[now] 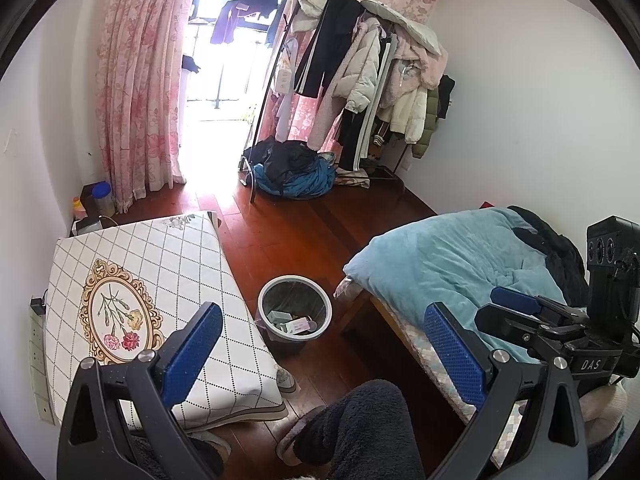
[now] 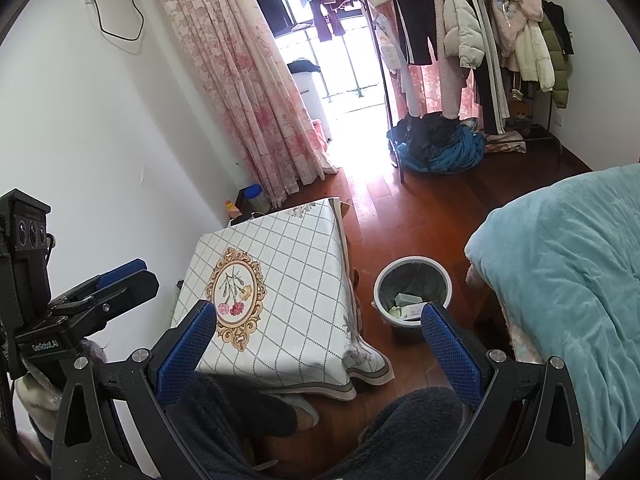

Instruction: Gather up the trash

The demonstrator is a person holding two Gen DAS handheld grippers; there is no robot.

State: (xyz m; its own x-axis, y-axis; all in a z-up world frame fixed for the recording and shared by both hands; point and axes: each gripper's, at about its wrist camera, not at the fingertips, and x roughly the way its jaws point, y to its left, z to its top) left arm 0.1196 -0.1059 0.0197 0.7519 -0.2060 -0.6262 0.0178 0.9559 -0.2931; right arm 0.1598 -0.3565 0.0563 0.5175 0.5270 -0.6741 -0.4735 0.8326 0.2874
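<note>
A round grey trash bin (image 1: 295, 311) with a dark liner stands on the wooden floor between the table and the bed; it also shows in the right wrist view (image 2: 413, 292). Small boxes and paper scraps (image 1: 294, 324) lie inside it. My left gripper (image 1: 322, 340) is open and empty, held above the floor near the bin. My right gripper (image 2: 318, 344) is open and empty, held above the table's near corner. The right gripper also shows at the right of the left wrist view (image 1: 516, 308).
A low table (image 1: 168, 280) with a white checked cloth is on the left. A bed with a teal blanket (image 1: 460, 264) is on the right. A clothes rack (image 1: 372, 64) and a clothes pile (image 1: 292, 170) stand at the back. My legs and slippers (image 1: 360, 428) are below.
</note>
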